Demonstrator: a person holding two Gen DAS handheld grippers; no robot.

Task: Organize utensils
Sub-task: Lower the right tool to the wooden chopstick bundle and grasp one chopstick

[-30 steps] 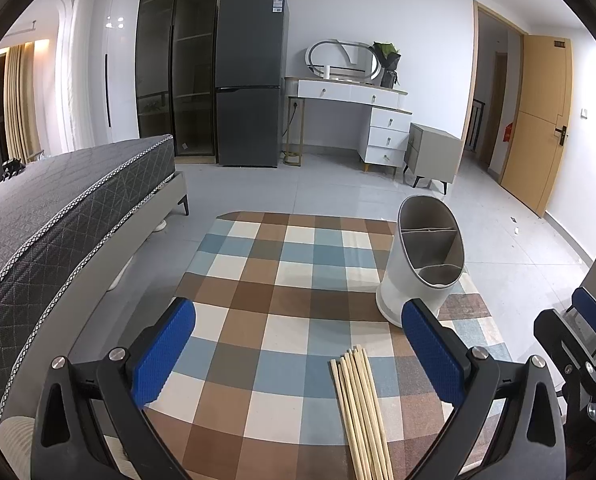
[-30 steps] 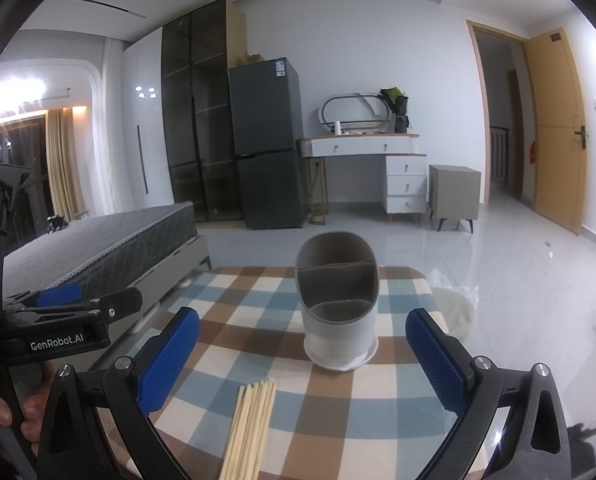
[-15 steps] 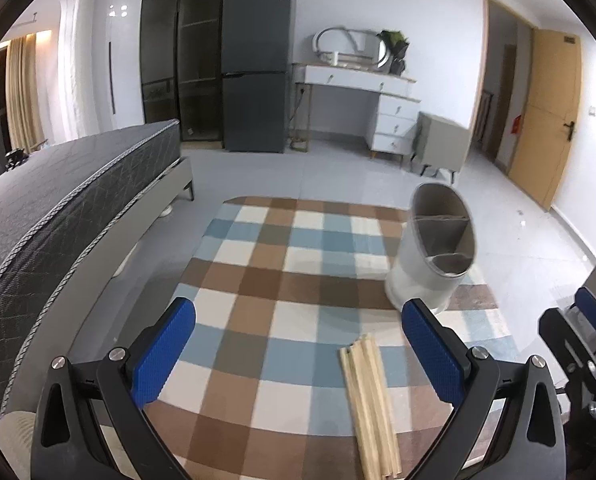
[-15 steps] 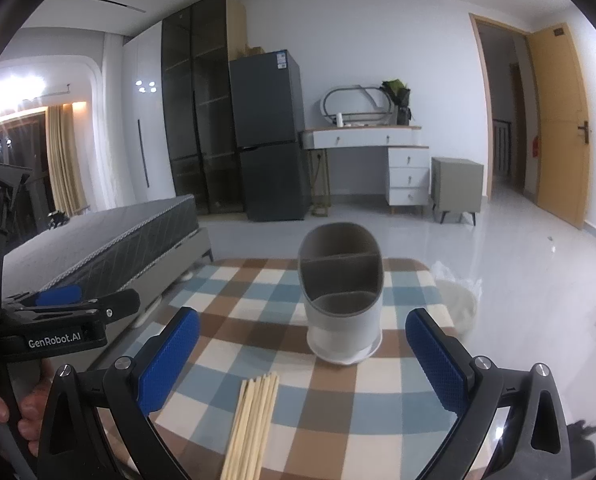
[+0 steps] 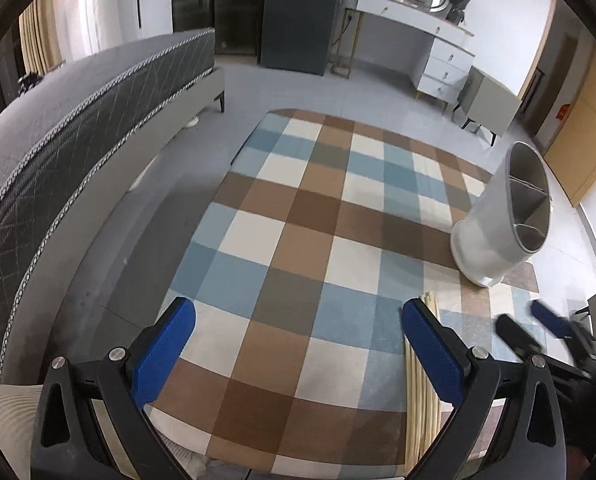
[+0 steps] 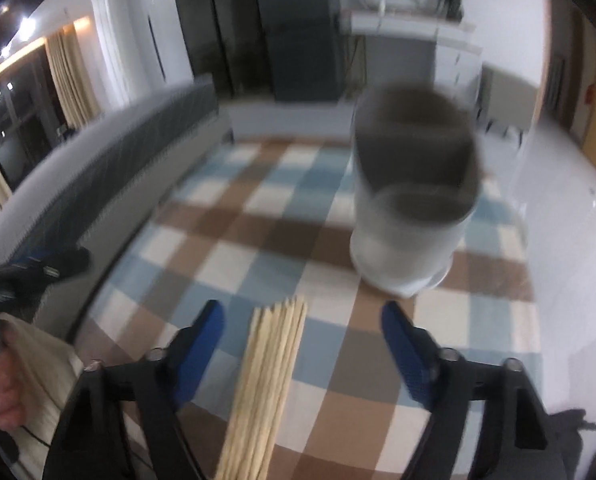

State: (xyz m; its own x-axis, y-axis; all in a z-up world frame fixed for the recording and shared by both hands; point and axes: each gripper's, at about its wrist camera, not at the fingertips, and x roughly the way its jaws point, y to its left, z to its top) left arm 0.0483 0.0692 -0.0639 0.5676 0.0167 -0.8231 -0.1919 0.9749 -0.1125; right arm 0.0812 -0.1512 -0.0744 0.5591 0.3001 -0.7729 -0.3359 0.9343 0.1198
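The right gripper (image 6: pixel 302 334) has its jaws closing around the chopstick bundle (image 6: pixel 265 380) on the table (image 6: pixel 438 392), pads not yet touching. The utensil holder (image 6: pixel 414 216) stands beyond. The left gripper (image 5: pixel 298 344) jaws are spread wide, empty.

Grey bed (image 5: pixel 77 152), dark fridge (image 5: pixel 298 16) (beside white dresser (image 5: pixel 430 36))

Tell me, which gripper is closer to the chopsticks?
Right. The right gripper straddles the chopsticks, jaws closing around them without touching. The left gripper sits beside them, over bare cloth.
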